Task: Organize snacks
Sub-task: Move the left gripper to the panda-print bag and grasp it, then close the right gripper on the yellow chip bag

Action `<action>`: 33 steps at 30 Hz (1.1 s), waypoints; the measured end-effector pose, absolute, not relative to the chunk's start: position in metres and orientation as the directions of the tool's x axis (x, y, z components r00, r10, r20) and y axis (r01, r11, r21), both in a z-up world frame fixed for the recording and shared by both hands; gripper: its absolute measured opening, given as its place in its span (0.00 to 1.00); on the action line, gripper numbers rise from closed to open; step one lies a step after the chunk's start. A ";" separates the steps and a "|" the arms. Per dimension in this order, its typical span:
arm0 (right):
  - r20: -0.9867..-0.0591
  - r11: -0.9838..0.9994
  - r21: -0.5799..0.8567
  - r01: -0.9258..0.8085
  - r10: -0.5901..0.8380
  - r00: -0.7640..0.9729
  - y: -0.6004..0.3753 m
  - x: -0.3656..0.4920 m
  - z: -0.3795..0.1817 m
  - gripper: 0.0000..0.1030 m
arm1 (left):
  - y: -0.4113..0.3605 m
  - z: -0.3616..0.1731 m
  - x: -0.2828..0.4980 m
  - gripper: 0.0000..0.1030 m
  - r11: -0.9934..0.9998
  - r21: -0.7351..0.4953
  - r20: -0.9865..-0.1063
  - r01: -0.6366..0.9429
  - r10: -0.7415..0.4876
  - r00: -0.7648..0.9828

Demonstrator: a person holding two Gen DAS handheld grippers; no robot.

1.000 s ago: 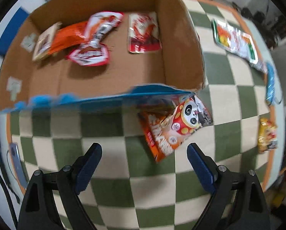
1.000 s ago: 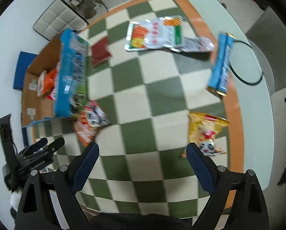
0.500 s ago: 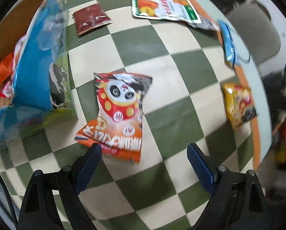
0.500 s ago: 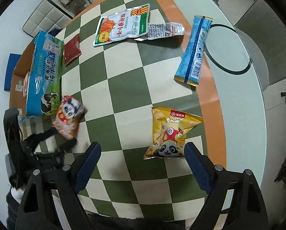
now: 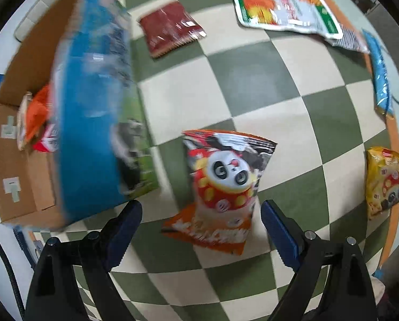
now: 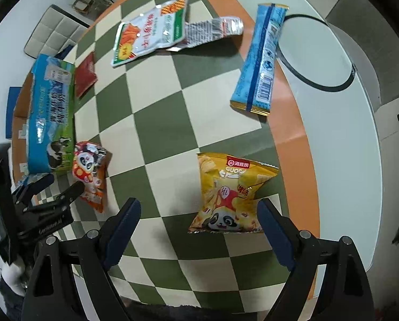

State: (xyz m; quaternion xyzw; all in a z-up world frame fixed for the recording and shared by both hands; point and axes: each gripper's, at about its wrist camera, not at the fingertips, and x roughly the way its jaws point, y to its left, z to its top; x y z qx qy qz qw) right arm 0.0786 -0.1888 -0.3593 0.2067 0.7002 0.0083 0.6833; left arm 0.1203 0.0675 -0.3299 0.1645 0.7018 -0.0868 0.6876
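My left gripper [image 5: 200, 230] is open and empty, with the orange-red panda snack bag [image 5: 223, 187] lying between its fingers on the checkered mat. That bag also shows in the right wrist view [image 6: 91, 171], with the left gripper [image 6: 52, 190] just below it. My right gripper [image 6: 198, 230] is open and empty, with the yellow panda chip bag [image 6: 229, 195] lying between its fingertips. The cardboard box [image 5: 25, 123] with a blue milk-print side [image 5: 92, 112] holds several snacks at the left.
A dark red packet [image 5: 172, 28], a large white-orange-green pouch [image 6: 151, 30], a silver wrapper [image 6: 213, 30] and a long blue packet [image 6: 261, 58] lie on the far part of the mat. The orange mat border and white table edge run along the right.
The left gripper swung away from the box interior to over the orange-red panda bag. The right gripper moved closer to the yellow chip bag. Both stayed open.
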 end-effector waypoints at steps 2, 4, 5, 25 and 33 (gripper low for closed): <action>-0.952 0.911 0.297 0.285 0.306 0.012 -0.189 0.081 -0.364 0.88 | 0.059 -0.339 0.122 0.88 0.930 0.100 -0.993 0.355 0.114 -0.019; -0.954 0.912 0.286 0.295 0.299 0.001 -0.190 0.084 -0.368 0.88 | 0.052 -0.345 0.123 0.88 0.930 0.097 -0.993 0.354 0.114 -0.029; -0.957 0.913 0.275 0.300 0.291 -0.009 -0.190 0.087 -0.371 0.88 | 0.050 -0.348 0.124 0.84 0.933 0.088 -0.994 0.348 0.108 -0.037; -0.973 0.960 0.086 0.265 0.139 -0.186 -0.167 0.090 -0.429 0.58 | 0.054 -0.369 0.111 0.41 0.978 0.029 -0.992 0.207 0.053 -0.112; -0.984 0.957 0.101 0.271 0.137 -0.114 -0.169 0.084 -0.419 0.41 | 0.065 -0.367 0.125 0.39 0.981 -0.003 -0.994 0.194 0.018 -0.106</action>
